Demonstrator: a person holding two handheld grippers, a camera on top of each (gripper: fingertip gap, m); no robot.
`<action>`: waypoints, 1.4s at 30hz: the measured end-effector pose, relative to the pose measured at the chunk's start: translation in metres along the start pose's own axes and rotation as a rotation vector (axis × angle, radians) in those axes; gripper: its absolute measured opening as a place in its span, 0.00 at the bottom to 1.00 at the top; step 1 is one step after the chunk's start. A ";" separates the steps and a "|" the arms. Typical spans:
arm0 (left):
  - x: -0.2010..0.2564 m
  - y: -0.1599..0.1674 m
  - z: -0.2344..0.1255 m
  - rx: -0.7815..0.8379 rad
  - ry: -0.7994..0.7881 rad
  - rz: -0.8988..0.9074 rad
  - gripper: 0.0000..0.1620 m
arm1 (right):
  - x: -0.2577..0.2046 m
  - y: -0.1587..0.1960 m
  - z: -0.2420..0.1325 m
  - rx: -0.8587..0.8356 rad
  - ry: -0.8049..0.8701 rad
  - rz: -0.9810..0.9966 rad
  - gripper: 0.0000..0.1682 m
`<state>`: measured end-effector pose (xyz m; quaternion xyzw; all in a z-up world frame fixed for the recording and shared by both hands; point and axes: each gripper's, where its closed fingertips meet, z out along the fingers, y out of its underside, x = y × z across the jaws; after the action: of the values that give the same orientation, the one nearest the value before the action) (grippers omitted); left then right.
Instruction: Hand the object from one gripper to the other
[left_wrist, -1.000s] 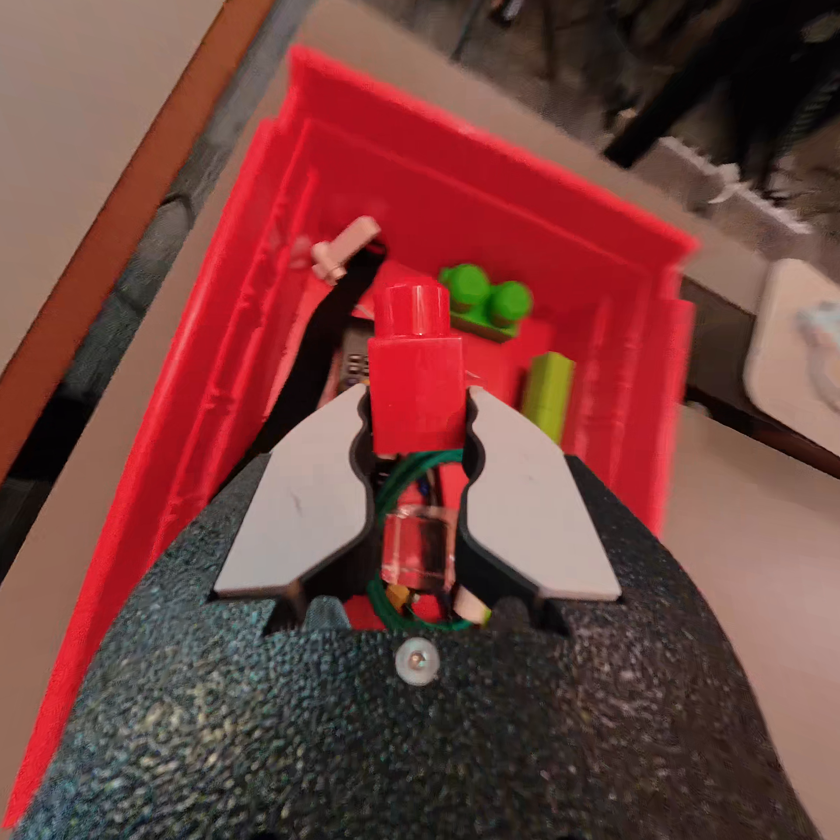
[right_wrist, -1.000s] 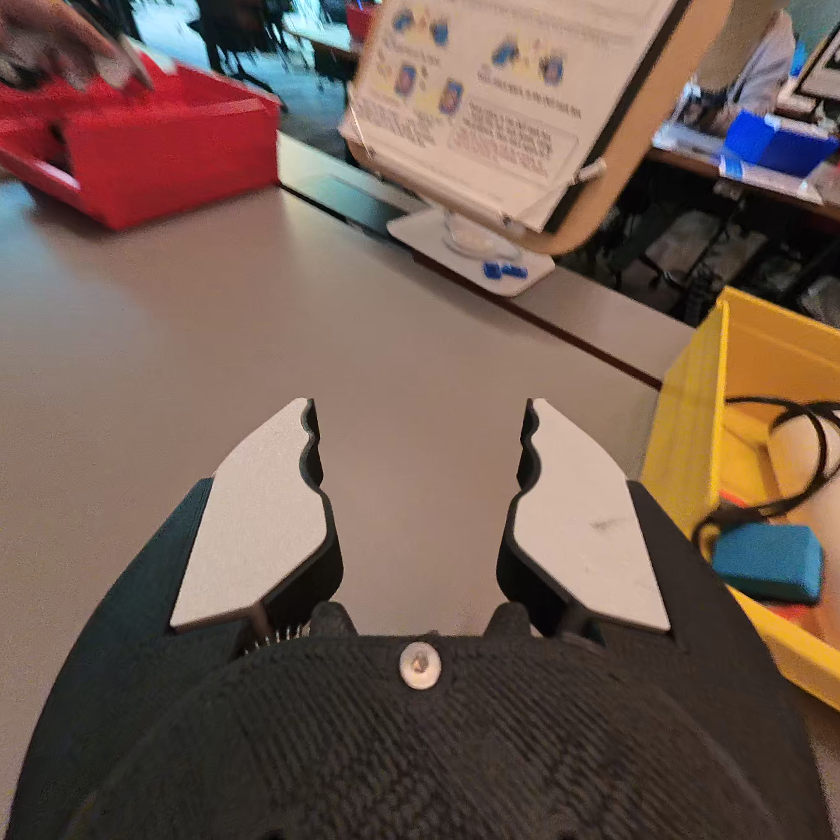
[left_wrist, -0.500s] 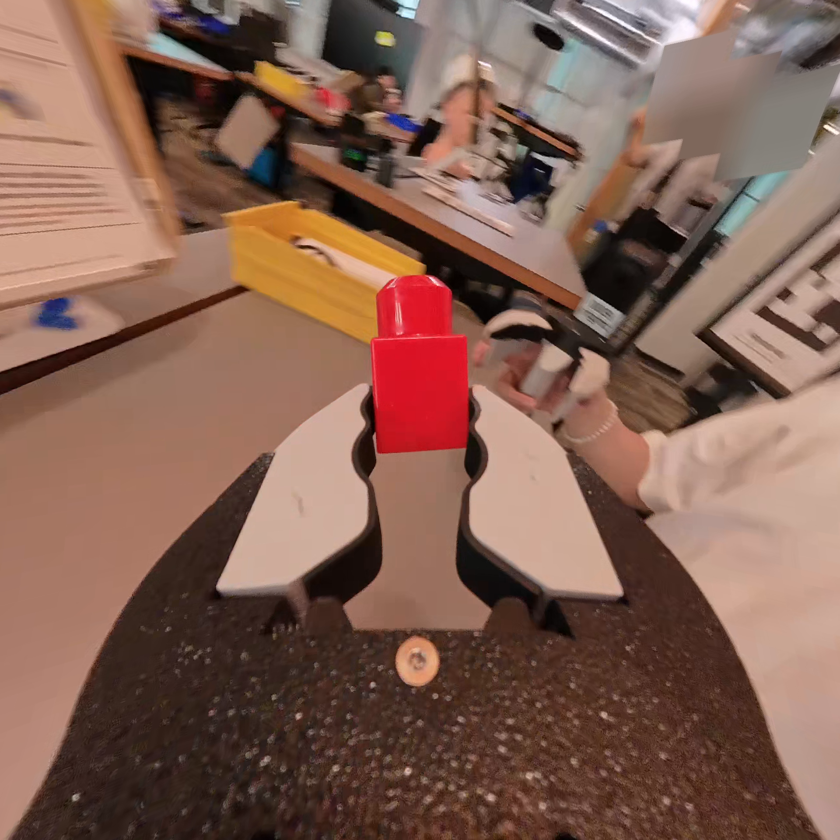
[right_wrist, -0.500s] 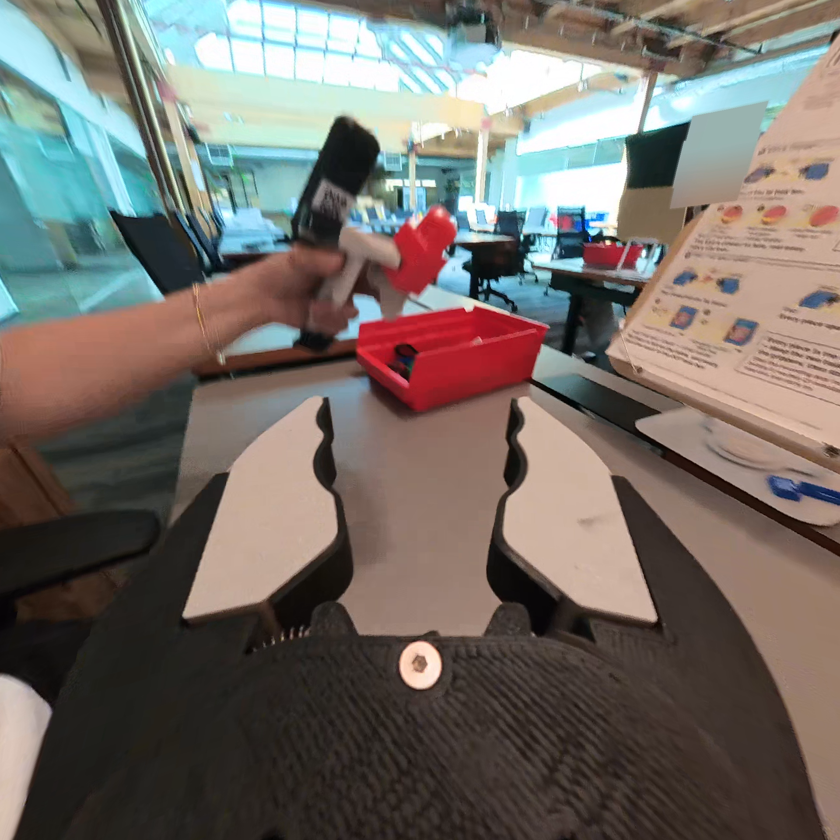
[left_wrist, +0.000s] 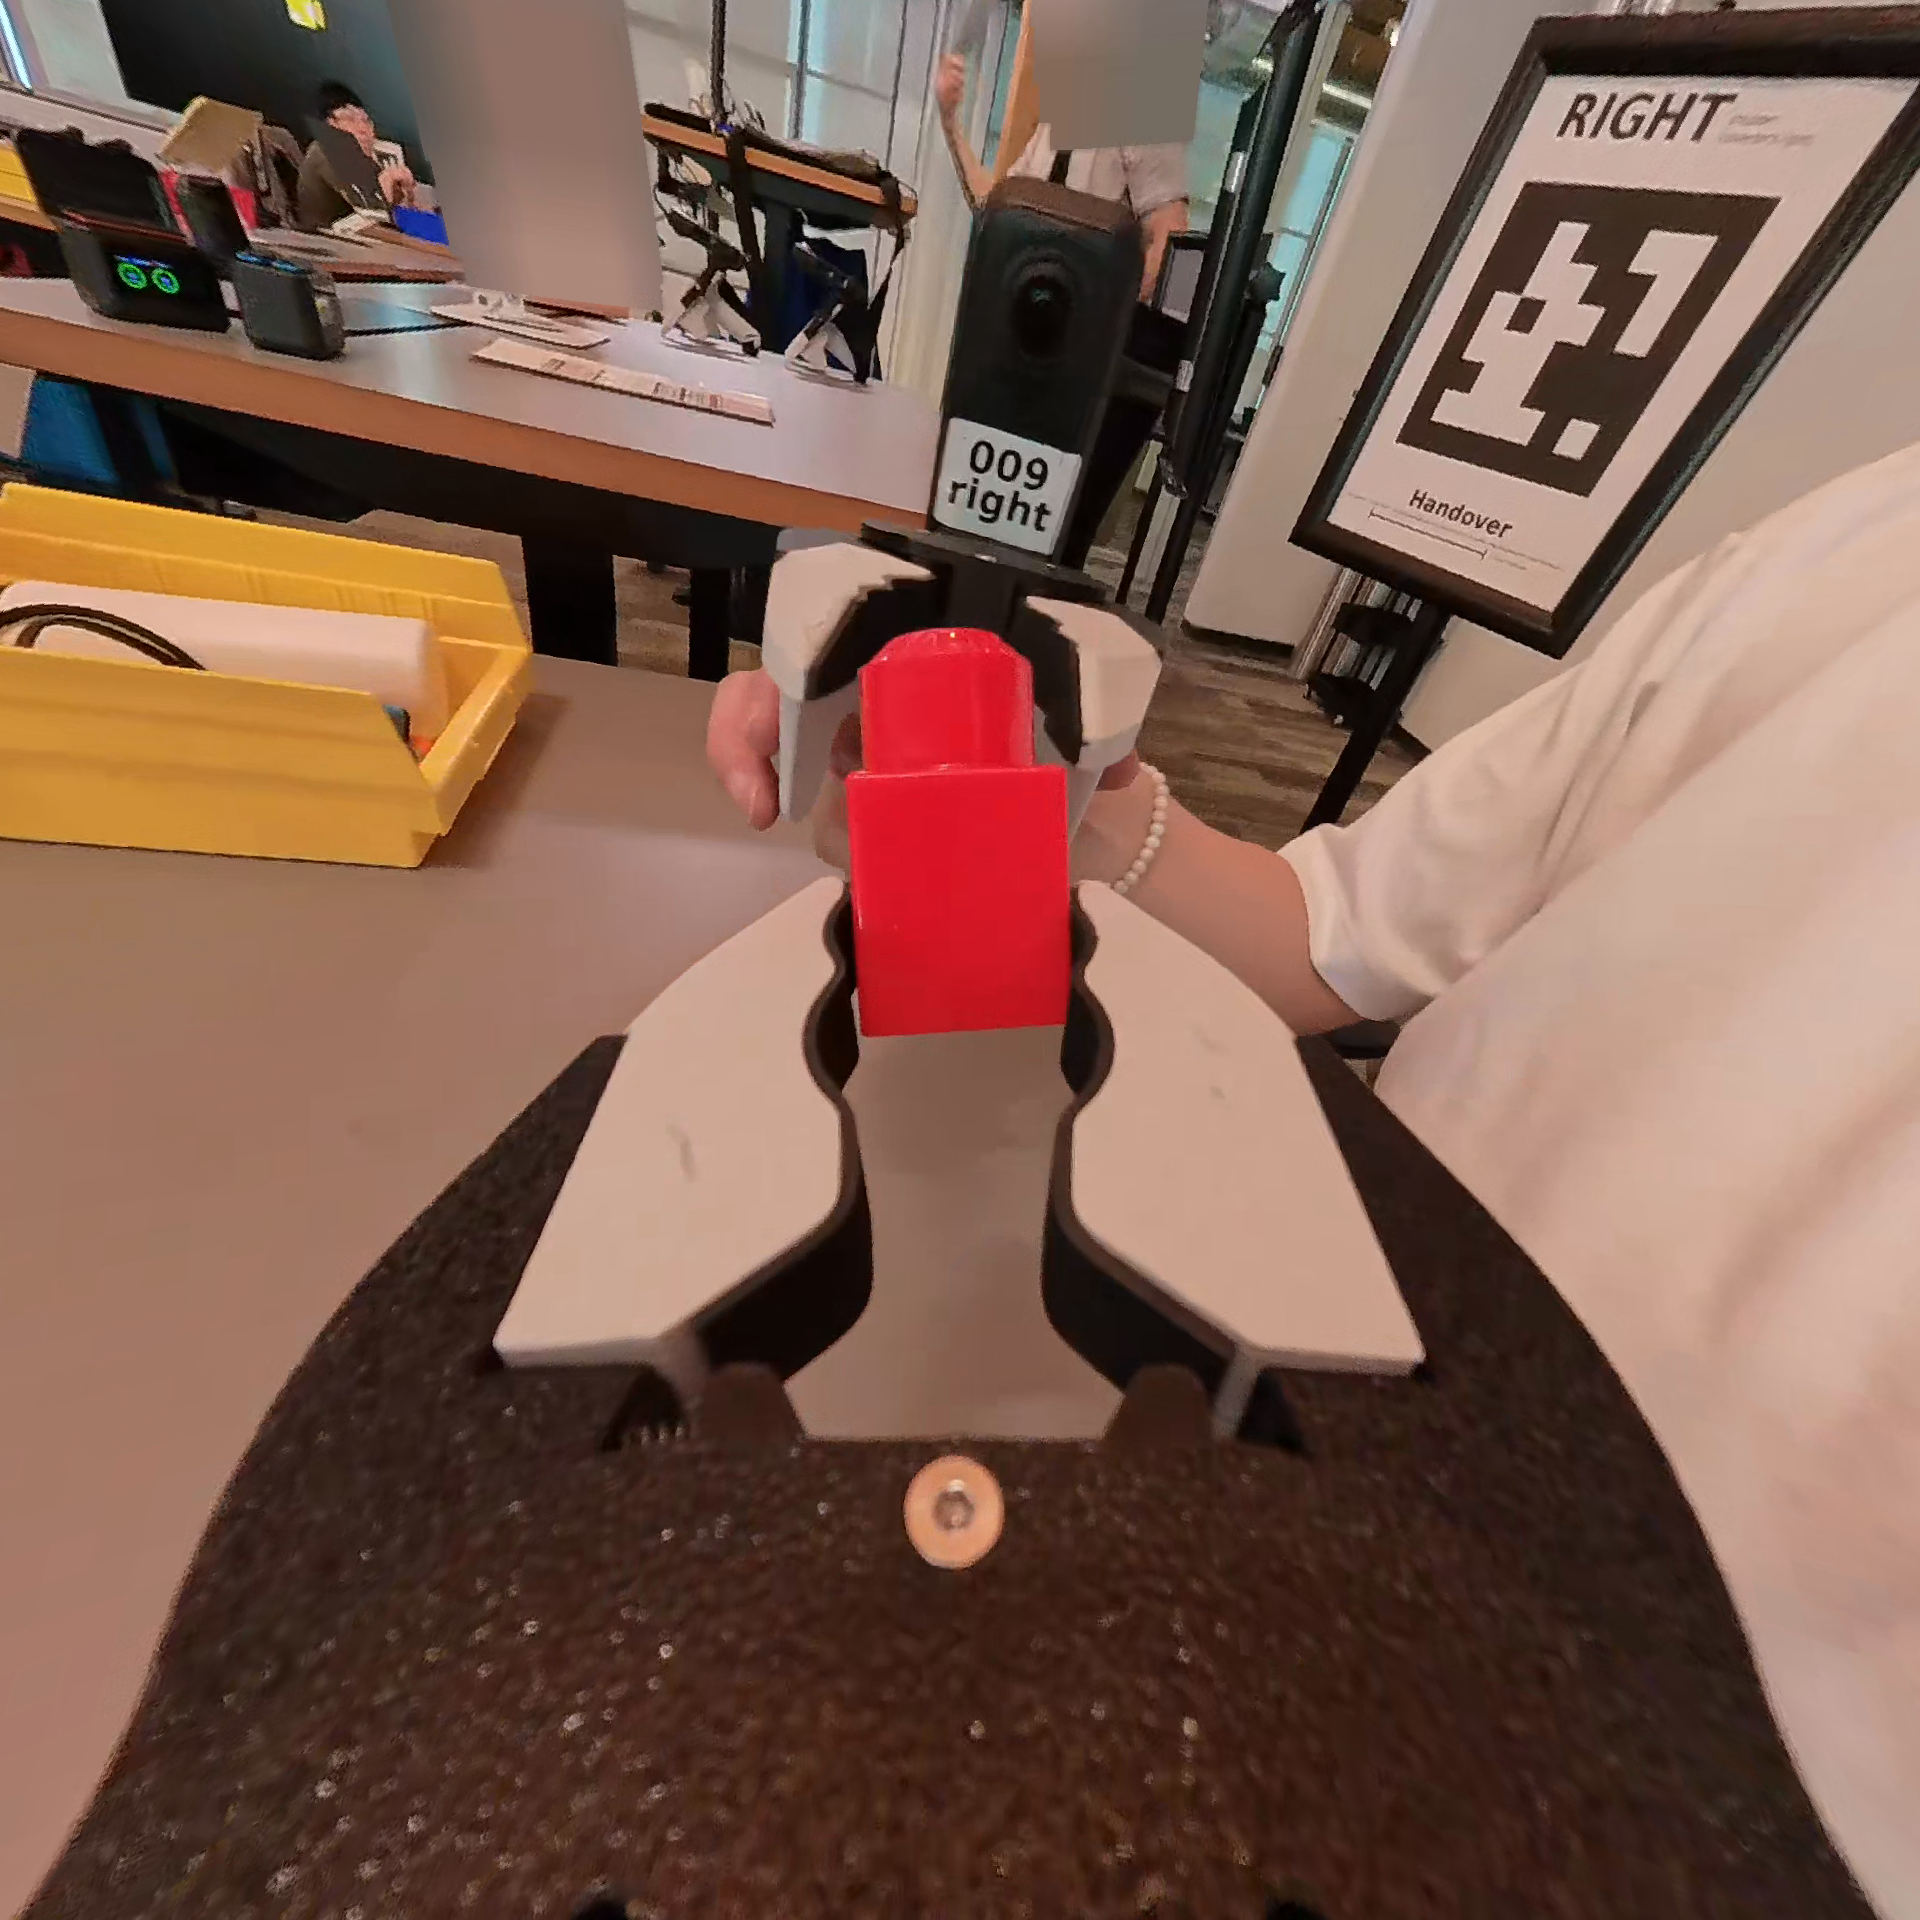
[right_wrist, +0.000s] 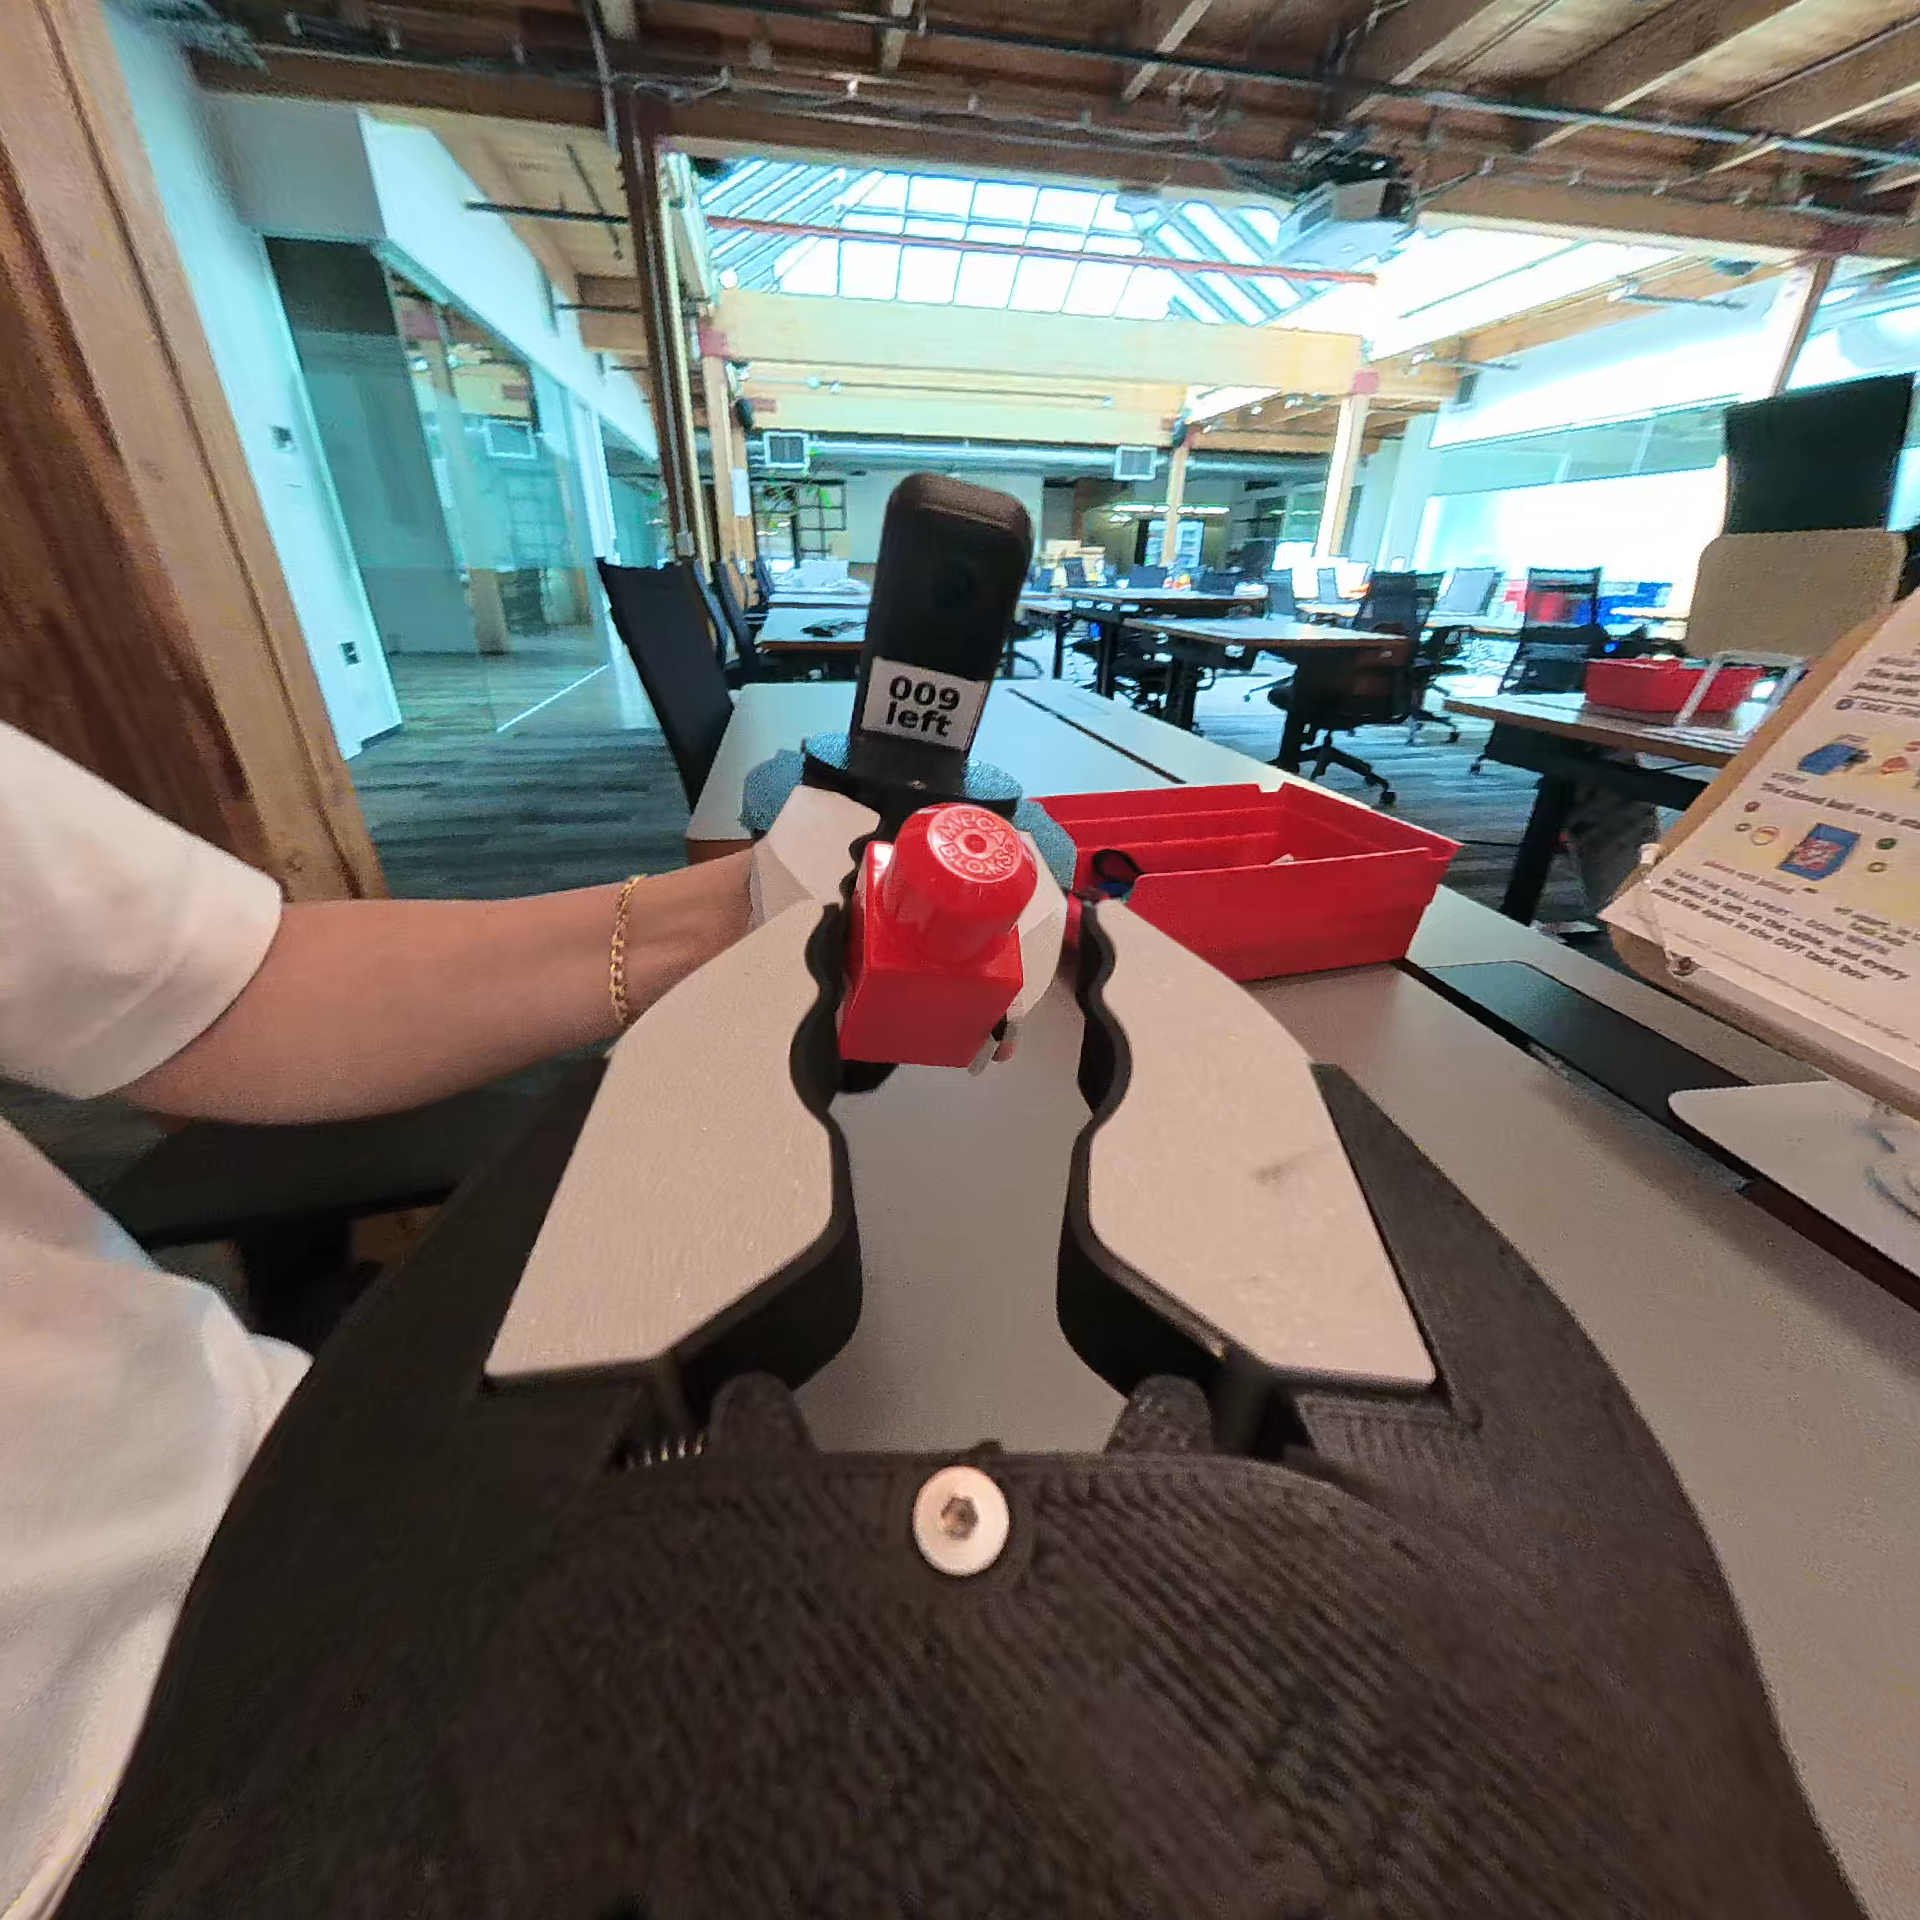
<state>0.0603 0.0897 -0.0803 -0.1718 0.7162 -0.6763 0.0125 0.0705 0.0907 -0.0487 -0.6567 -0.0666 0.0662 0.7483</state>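
Your table (left_wrist: 260, 1039) lies bare mid-frame. Yellow bin (left_wrist: 239, 769) sits left; red bin (right_wrist: 1247, 883) right of centre. Your left gripper (left_wrist: 958, 925) clamps the block (left_wrist: 958, 894), frame centre. Right gripper (right_wrist: 951, 966) gapes around its stud; only its left finger (right_wrist: 727, 1091) looks to touch the block.
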 end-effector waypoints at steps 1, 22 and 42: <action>0.002 0.000 0.002 -0.013 0.004 0.005 0.22 | -0.001 -0.001 -0.002 0.003 -0.013 0.000 0.25; -0.046 -0.022 0.011 -0.130 -0.836 0.766 0.33 | 0.053 -0.013 -0.019 0.090 0.264 0.319 0.16; -0.008 0.002 0.011 -0.070 -0.281 0.191 0.22 | 0.010 0.011 -0.021 -0.030 -0.061 -0.038 0.27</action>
<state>0.0705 0.0811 -0.0850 -0.1961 0.7434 -0.6162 0.1705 0.0839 0.0739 -0.0619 -0.6643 -0.1031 0.0709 0.7369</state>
